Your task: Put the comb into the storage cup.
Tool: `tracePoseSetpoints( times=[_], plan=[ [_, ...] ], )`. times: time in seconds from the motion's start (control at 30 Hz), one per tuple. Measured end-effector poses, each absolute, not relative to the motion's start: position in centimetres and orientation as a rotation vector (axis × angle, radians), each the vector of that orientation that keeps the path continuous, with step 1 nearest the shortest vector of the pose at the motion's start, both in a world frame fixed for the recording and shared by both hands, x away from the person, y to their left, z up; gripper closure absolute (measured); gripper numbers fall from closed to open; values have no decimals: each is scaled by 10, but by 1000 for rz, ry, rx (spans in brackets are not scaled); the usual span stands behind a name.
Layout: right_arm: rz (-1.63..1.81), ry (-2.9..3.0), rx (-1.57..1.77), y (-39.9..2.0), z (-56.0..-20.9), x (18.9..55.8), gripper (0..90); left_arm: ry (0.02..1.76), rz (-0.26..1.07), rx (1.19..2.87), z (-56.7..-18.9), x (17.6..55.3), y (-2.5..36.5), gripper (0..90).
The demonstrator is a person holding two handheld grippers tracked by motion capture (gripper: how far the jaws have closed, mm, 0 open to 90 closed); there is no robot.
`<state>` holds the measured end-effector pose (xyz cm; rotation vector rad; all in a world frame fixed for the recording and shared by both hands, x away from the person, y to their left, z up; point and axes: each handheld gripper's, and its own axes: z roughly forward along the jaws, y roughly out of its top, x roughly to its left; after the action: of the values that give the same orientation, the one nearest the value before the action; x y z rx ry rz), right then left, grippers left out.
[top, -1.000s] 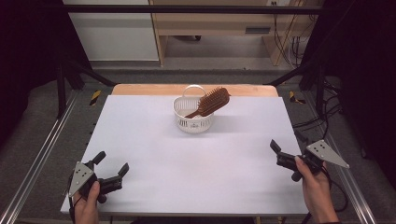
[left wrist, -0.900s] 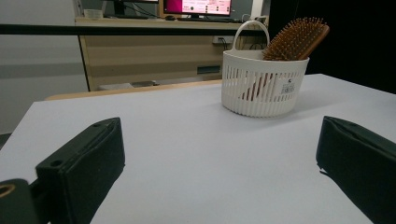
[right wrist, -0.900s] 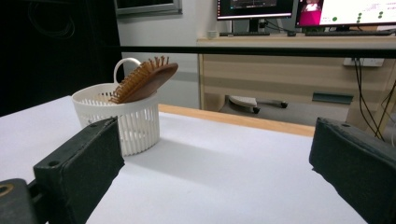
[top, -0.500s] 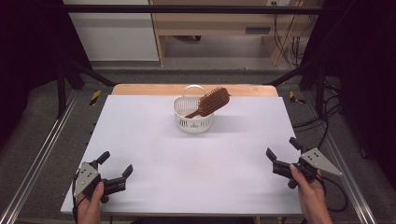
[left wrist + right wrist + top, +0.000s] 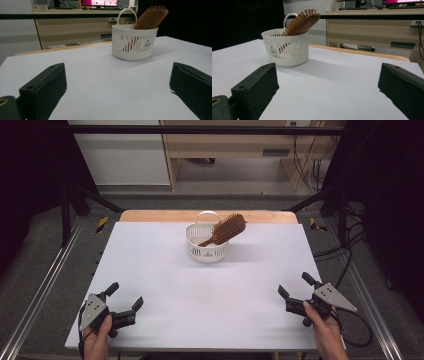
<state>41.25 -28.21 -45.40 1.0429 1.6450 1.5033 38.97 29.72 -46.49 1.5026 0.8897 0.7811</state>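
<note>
A small white slatted basket (image 5: pixel 206 251) (image 5: pixel 134 43) (image 5: pixel 287 48) with a hoop handle stands at the far middle of the white table (image 5: pixel 210 295). A brown wooden hairbrush (image 5: pixel 225 230) (image 5: pixel 151 17) (image 5: pixel 301 22) leans in it, handle down, bristled head sticking out over the rim. My left gripper (image 5: pixel 125 296) (image 5: pixel 117 85) rests near the front left corner, open, with nothing between its jaws. Near the front right edge my right gripper (image 5: pixel 296 286) (image 5: pixel 328 85) is open too and holds nothing. Both are far from the basket.
A wooden strip (image 5: pixel 150 216) edges the table's far side. Metal frame rails (image 5: pixel 45 285) run along both sides. Beyond the table stand a wooden desk (image 5: pixel 235 145) and cables (image 5: pixel 310 165). A black cable (image 5: pixel 357 335) trails from the right gripper.
Both hands have drawn back toward the front edge. The left gripper slid slightly right, the right gripper slightly left and nearer. Basket and hairbrush have not moved.
</note>
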Motion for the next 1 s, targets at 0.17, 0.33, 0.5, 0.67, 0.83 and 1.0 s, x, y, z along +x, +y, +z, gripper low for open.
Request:
tracePoseSetpoints(
  times=[0.17, 0.33, 0.5, 0.67, 0.83, 1.0],
  plan=[
    [1506, 1661, 1039, -278, -461, 412, 29, 893, 768, 1487, -464, 390, 298, 12],
    [1521, 1683, 1023, -270, -464, 413, 28, 894, 758, 1491, -465, 391, 297, 12],
    [1532, 1711, 996, -262, -466, 414, 28, 896, 754, 1487, -465, 390, 297, 12],
    [1554, 1734, 976, -255, -467, 417, 28, 892, 756, 1478, -464, 390, 298, 11],
    [1562, 1763, 943, -247, -466, 420, 28, 893, 751, 1454, -463, 389, 300, 11],
    [1565, 1799, 898, -237, -466, 423, 31, 887, 752, 1444, -463, 388, 300, 11]
  ],
)
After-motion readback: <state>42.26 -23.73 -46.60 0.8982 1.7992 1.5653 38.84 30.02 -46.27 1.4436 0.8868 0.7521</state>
